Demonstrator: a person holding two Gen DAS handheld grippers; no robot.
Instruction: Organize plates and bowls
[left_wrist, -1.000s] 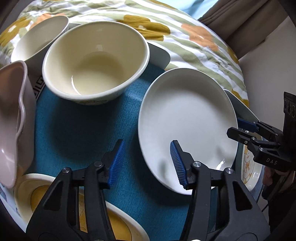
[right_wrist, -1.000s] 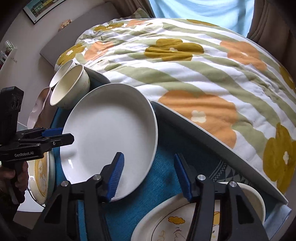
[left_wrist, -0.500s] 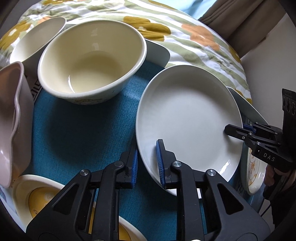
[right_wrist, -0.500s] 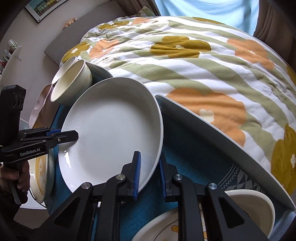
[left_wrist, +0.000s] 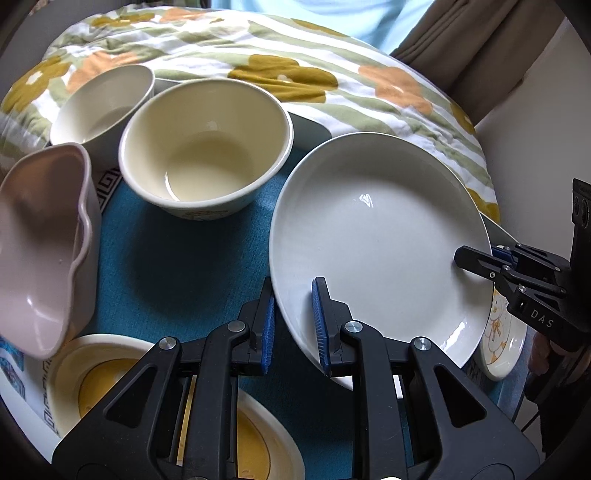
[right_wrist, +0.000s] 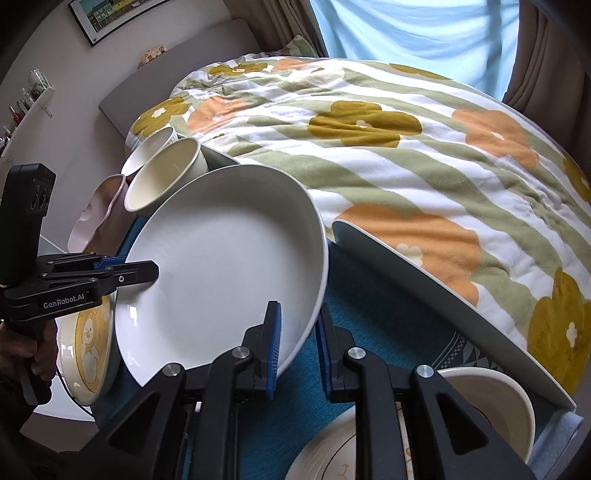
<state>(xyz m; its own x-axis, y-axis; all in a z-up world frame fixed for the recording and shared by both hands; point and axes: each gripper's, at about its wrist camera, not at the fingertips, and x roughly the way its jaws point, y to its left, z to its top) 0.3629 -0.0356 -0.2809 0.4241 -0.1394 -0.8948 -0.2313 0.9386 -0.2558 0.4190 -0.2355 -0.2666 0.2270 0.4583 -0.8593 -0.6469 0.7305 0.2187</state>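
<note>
We hold one white plate (left_wrist: 373, 236), lifted and tilted over the blue mat (left_wrist: 173, 266): left tongs (left_wrist: 293, 325) clamp its near rim, right tongs (right_wrist: 299, 347) clamp the opposite rim. Cream bowl (left_wrist: 207, 147) stands just beside.

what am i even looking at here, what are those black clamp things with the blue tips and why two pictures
Those are hand-held grippers, one in each of a person's hands; no robot arm. Each carries a camera looking along its own jaws, hence two pictures of the same moment from opposite sides.

The left gripper and the right gripper have both closed their jaws on opposite rims of one white plate, which looks tilted and lifted off the teal mat.

Around it sit a cream bowl, a white bowl, a wavy pink bowl, a yellow-centred dish and a duck-print plate. A flowered blanket lies behind.
</note>
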